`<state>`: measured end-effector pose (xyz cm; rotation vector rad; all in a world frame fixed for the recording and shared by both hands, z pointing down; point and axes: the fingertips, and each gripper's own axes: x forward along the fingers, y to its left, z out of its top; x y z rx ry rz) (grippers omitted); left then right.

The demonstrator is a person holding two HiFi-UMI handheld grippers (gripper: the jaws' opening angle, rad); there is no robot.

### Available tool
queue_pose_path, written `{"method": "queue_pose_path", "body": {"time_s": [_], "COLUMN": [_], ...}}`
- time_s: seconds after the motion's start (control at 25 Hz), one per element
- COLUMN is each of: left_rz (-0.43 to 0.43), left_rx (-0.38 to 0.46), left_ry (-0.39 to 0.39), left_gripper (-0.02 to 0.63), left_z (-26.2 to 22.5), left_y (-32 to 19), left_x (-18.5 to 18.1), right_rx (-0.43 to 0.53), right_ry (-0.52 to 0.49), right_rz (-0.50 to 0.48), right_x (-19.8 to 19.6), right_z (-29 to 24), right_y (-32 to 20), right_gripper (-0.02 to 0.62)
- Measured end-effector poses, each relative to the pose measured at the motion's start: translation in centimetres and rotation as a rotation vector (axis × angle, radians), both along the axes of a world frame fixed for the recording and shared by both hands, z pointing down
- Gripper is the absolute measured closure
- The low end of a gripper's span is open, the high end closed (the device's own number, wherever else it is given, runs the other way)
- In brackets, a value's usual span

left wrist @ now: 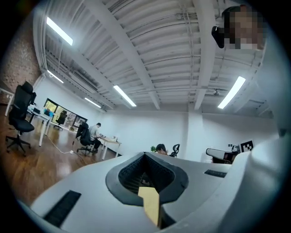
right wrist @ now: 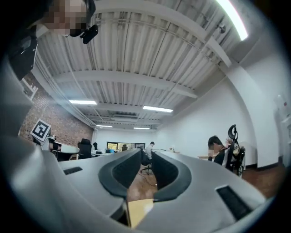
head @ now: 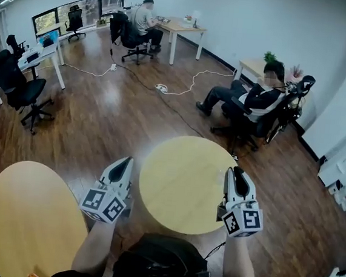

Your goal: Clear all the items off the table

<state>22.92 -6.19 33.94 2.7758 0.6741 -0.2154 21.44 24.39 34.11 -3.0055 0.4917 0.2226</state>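
In the head view a small round yellow table point(head: 184, 184) stands right in front of me, and I see nothing lying on its top. My left gripper point(head: 122, 163) hovers over the table's left rim, pointing forward. In the left gripper view its jaws point(left wrist: 145, 155) meet at the tips and hold nothing. My right gripper point(head: 238, 171) hangs over the table's right rim. Its jaws point(right wrist: 146, 155) stand a narrow slit apart, with only floor and a distant chair showing through the gap.
A larger round yellow table point(head: 25, 224) stands at lower left. A seated person point(head: 256, 99) is beyond the small table to the right, and another point(head: 146, 19) sits at a far desk. An office chair point(head: 25, 93) stands left, a power strip with cables point(head: 161, 88) lies on the wooden floor, and white shelving point(head: 345, 168) is at right.
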Motion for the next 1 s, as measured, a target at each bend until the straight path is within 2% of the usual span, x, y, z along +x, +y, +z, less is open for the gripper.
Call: {"method": "queue_pose_path", "body": {"time_s": [0.16, 0.32, 0.48, 0.68, 0.72, 0.84, 1.0], "left_rz": [0.124, 0.179, 0.232, 0.268, 0.265, 0.223, 0.152], "left_rx": [0.018, 0.029, 0.032, 0.057, 0.06, 0.08, 0.105], "left_ry": [-0.005, -0.026, -0.079, -0.112, -0.111, -0.113, -0.145], "left_gripper": [0.605, 0.606, 0.606, 0.606, 0.606, 0.606, 0.604], "left_z": [0.3, 1.5, 2.9, 4.4, 4.6, 5.3, 6.2], "left_y": [1.7, 1.3, 2.5, 6.7, 7.7, 10.5, 13.5], "left_x": [0.0, -0.4, 0.5, 2.3, 2.8, 4.8, 7.8], "right_rx": [-0.004, -0.027, -0.004, -0.013, -0.025, -0.03, -0.088], "right_ry": [-0.039, -0.13, -0.184, -0.269, -0.285, -0.319, -0.376], "right_rz": [0.103, 0.17, 0.231, 0.248, 0.246, 0.225, 0.157], "right_x": [-2.0, -4.3, -5.1, -5.0, -4.5, -2.4, 0.8], "right_z": [1.1, 3.9, 6.0, 9.9, 10.8, 12.4, 14.3], "right_y": [1.2, 1.9, 4.0, 7.5, 8.4, 10.5, 11.6], "right_gripper": [0.518, 0.518, 0.518, 0.432, 0.394, 0.296, 0.222]}}
